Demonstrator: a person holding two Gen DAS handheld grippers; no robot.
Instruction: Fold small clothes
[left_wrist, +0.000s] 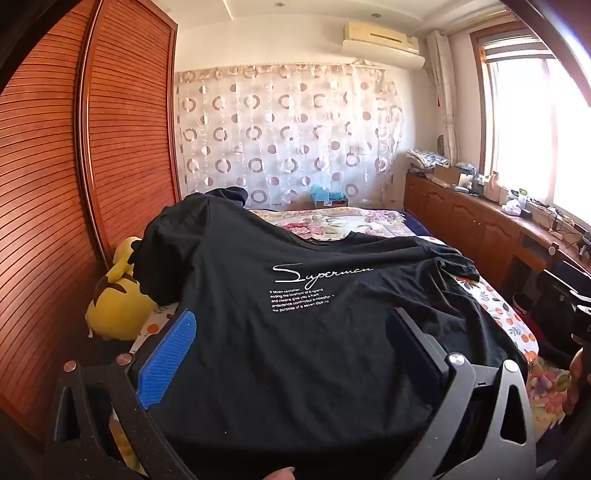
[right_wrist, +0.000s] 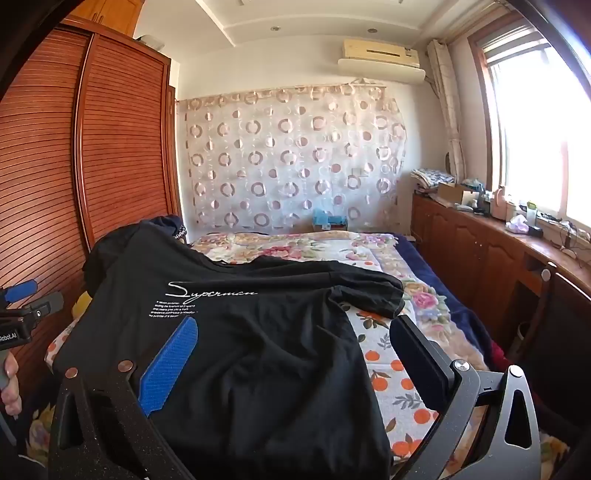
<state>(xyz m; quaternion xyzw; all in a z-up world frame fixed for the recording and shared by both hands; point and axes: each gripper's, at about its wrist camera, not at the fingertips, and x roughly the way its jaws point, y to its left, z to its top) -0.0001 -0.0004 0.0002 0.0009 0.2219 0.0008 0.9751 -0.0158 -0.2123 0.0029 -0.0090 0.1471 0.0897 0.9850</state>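
Note:
A black T-shirt (left_wrist: 295, 332) with white "Superman" lettering lies spread front-up on the bed, its collar toward the far side. Its left shoulder is draped over a yellow plush toy (left_wrist: 118, 295). My left gripper (left_wrist: 291, 336) stands open above the shirt's lower left part, blue pad (left_wrist: 170, 358) on the left, nothing pinched. In the right wrist view the same T-shirt (right_wrist: 240, 350) fills the left half. My right gripper (right_wrist: 295, 347) is open over the shirt's lower right edge, with its right finger above the bedspread.
The bed wears a floral and orange-print bedspread (right_wrist: 399, 387). A slatted wooden wardrobe (left_wrist: 55, 184) stands close on the left. A low wooden cabinet (right_wrist: 498, 266) with clutter runs under the window on the right. A hand on the other gripper's handle (right_wrist: 9, 380) shows at the left edge.

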